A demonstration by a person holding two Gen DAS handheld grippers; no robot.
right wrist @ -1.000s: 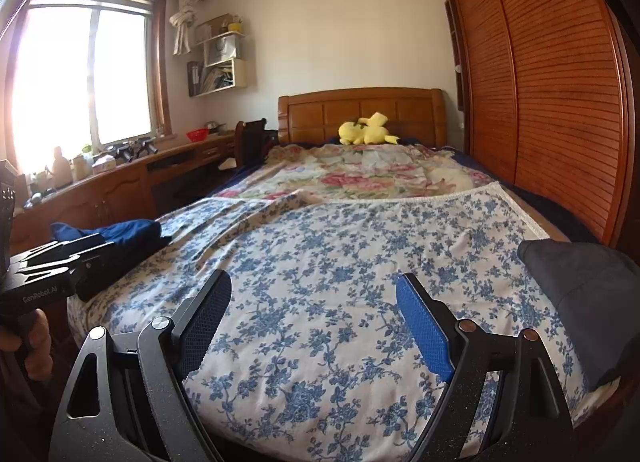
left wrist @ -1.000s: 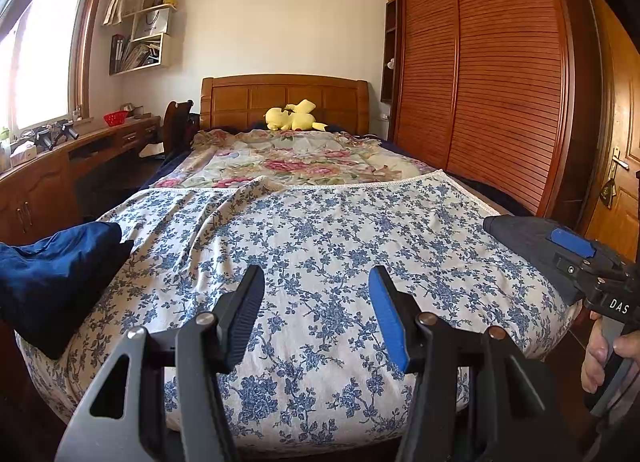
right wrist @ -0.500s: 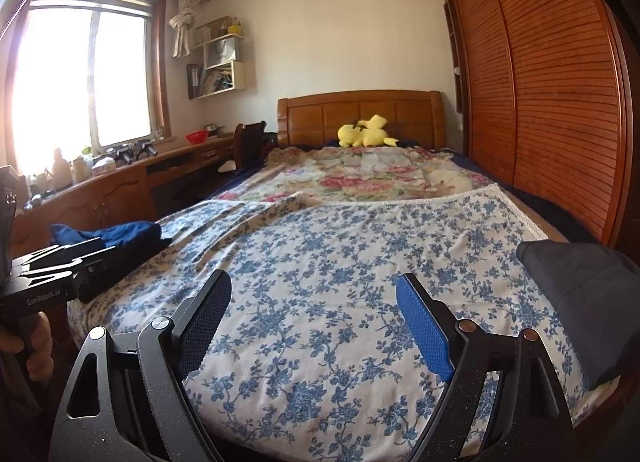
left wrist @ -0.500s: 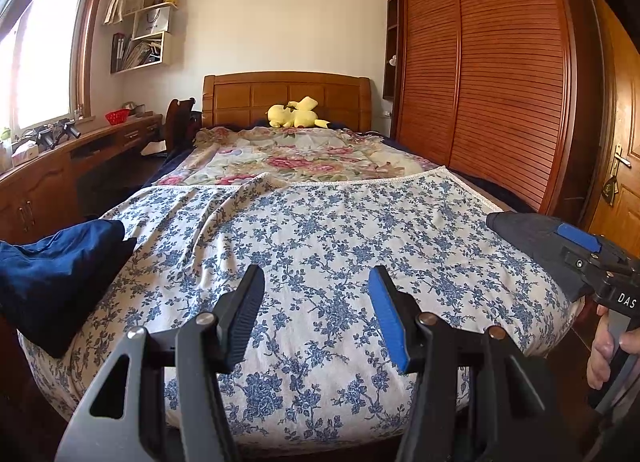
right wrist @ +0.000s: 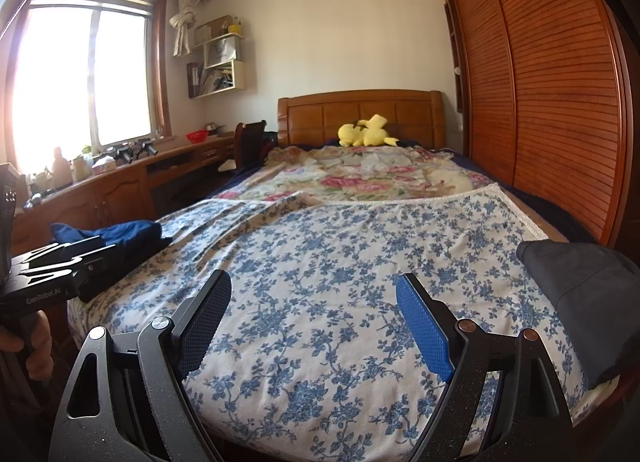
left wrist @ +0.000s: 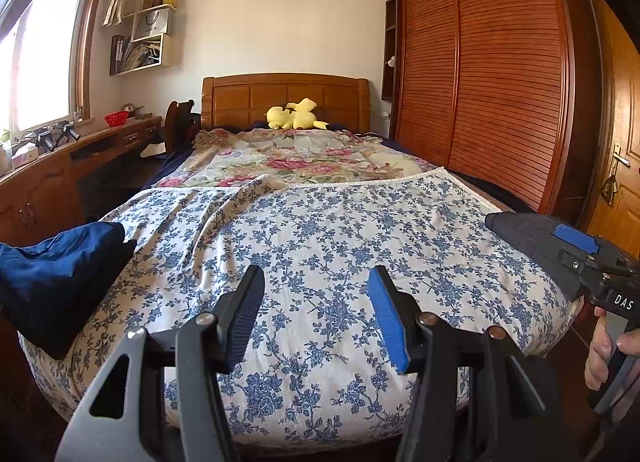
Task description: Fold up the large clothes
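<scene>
Left gripper [left wrist: 316,314] parted, nothing between the jaws, hovering over the near end of the bed, above the blue-flowered white sheet [left wrist: 320,246]. Right gripper [right wrist: 314,322] spread wider, also empty, above the same sheet.

Navy garment [left wrist: 56,274] bunched at the bed's left near edge, lying on the flowered sheet; a darker piece under or against it, not clear whether separate. Dark grey garment [right wrist: 584,298] folded-looking at the bed's right near edge, on the sheet, partly over the side. Both garments well apart, bare sheet between them.

Right gripper's body visible at the far right of the left view, in front of the grey garment, hand [left wrist: 604,350] wrapped on its handle. Left gripper's body visible at the far left of the right view, in front of the navy garment, hand [right wrist: 36,346] beneath it.

Farther up the bed: pink-flowered quilt [left wrist: 296,157], yellow plush toy [left wrist: 294,114] against the wooden headboard [left wrist: 240,97]. Slatted wooden wardrobe [left wrist: 500,73] along the right. Window [right wrist: 80,73], desk [right wrist: 120,181] and wall shelves [right wrist: 220,57] on the left.
</scene>
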